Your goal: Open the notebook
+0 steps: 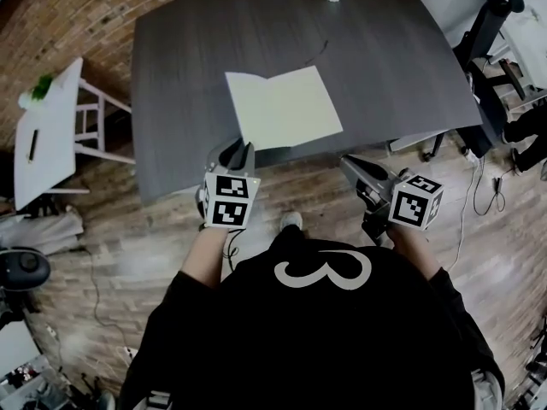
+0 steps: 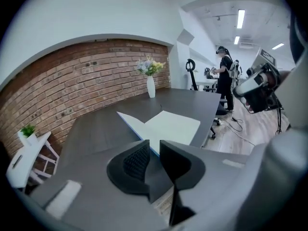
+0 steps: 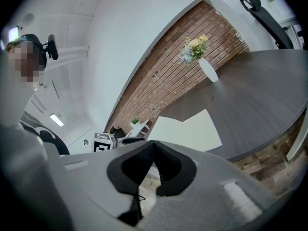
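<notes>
The left gripper's (image 2: 154, 146) fingers (image 2: 137, 161) stand a narrow slit apart, with nothing between them. They touch nothing. The right gripper's (image 3: 154, 144) fingers (image 3: 168, 165) meet at the tips and are empty.

The notebook (image 1: 282, 108) lies open on the dark table (image 1: 188, 75), close to its near edge and about midway along it. Two pale blank pages face up with a fold between them, and a thin blue edge shows along the left page in the left gripper view.

Both grippers are held in front of the person's body, off the table's near edge. The left one tilts down toward the notebook's near left corner. The right one, nearly level, sits to the right of the notebook, clear of it.
</notes>
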Motion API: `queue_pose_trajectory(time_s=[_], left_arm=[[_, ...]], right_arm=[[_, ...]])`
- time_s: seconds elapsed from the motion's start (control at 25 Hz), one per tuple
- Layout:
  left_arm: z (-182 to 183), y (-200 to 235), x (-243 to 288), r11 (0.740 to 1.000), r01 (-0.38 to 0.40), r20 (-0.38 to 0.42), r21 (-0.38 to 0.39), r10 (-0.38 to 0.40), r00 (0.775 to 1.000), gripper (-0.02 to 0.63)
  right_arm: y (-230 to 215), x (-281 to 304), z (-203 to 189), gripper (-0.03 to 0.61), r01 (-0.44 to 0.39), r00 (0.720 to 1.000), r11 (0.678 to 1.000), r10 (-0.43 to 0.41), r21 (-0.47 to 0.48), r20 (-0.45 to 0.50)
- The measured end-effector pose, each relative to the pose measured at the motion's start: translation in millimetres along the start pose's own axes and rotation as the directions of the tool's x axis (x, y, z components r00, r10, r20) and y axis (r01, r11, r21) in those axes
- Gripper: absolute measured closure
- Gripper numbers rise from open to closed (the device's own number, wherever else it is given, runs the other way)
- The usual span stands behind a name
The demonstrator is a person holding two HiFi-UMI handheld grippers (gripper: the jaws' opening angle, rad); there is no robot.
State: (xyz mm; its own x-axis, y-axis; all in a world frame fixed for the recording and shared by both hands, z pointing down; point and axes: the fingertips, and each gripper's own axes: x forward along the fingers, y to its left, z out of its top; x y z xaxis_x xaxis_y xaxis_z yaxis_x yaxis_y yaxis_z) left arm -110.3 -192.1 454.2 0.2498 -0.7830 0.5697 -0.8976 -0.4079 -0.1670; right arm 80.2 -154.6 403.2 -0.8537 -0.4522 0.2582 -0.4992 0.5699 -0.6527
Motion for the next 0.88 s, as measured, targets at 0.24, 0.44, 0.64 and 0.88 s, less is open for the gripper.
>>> queue_pose_trajectory(time_s=[0.24, 0.44, 0.64, 0.88], left_arm=[[37.6, -18.6, -30.4, 0.998, 0.034, 0.092, -0.046, -0.029, 0.995, 0.549], [65.7, -44.6, -61.6, 0.977, 0.154, 0.196, -0.149, -0.123, 0.973, 0.557], [77.6, -76.8, -88.0, 0.948, 0.239, 0.254, -0.208, -0.184, 0.95, 0.612], [92.3, -116.8, -114.8, 0.855, 0.439, 0.357, -0.276, -0.332, 0.873, 0.601]], right_arm=[[25.5, -15.9, 26.9, 0.577, -0.042, 0.999, 0.991, 0.045, -0.125, 0.021], [44.5, -19.1, 32.6, 0.577, -0.051, 0.997, 0.97, 0.064, -0.237, 0.051], [50.8, -32.5, 30.3, 0.578, -0.071, 0.992, 0.967, 0.094, -0.246, 0.082], [73.7, -43.1, 24.7, 0.578, -0.138, 0.986, 0.949, 0.158, -0.283, 0.05]])
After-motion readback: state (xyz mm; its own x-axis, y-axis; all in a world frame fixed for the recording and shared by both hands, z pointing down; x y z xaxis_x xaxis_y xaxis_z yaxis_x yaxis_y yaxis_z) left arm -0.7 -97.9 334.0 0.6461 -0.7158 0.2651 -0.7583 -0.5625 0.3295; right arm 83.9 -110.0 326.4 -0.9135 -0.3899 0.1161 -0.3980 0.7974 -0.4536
